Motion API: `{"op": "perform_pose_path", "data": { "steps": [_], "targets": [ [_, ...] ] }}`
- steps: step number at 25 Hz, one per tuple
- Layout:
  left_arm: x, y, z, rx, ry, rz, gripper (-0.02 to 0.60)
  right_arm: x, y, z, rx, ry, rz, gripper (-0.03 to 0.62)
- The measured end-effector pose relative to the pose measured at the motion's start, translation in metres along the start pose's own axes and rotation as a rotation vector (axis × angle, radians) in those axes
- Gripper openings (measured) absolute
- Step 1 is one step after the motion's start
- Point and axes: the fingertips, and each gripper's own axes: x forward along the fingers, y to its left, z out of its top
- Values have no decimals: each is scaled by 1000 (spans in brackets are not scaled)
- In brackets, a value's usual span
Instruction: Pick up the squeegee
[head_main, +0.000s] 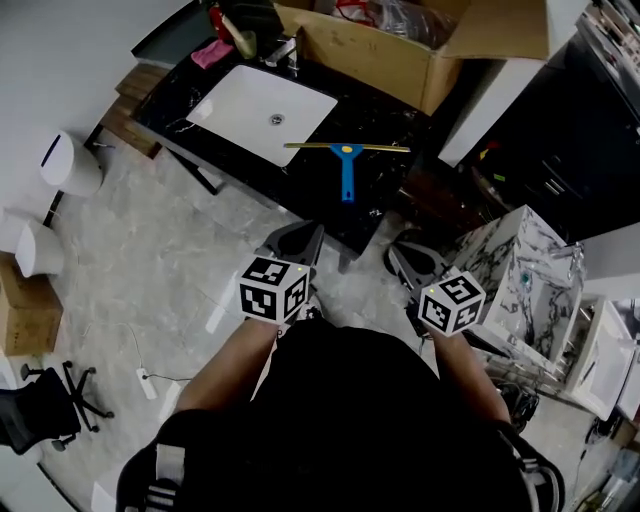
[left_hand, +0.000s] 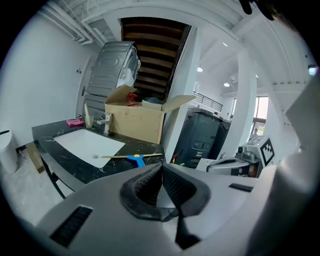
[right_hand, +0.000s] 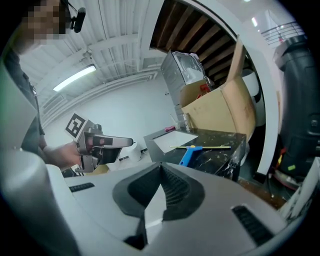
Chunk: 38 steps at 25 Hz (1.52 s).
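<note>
Two empty grippers, jaws pressed together: left gripper (head_main: 312, 236) and right gripper (head_main: 400, 252) tilt down, short of squeegee (head_main: 347, 160).

My left gripper (left_hand: 161, 167) has its jaws pressed together, with nothing between them. Beyond them on the black desk (left_hand: 47, 137), the squeegee (left_hand: 134, 158) lies just right of the white basin (left_hand: 90, 142), its blue handle toward me. An open cardboard box (left_hand: 135, 124) stands behind the basin.
</note>
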Motion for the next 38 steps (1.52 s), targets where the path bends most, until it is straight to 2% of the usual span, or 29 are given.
{"op": "perform_pose_path", "data": {
  "steps": [14, 21, 28, 35, 38],
  "targets": [
    [53, 64, 13, 36, 97, -149, 17, 69, -29, 18, 66, -4, -168, 9],
    [62, 75, 14, 26, 109, -171, 17, 80, -38, 25, 65, 1, -194, 9],
    [73, 88, 18, 3, 95, -115, 17, 91, -52, 44, 33, -6, -156, 9],
    [96, 91, 18, -70, 62, -19, 17, 104, -75, 57, -25, 32, -53, 9],
    [117, 88, 12, -66, 92, 26, 17, 106, -85, 63, -52, 44, -3, 9]
  ]
}}
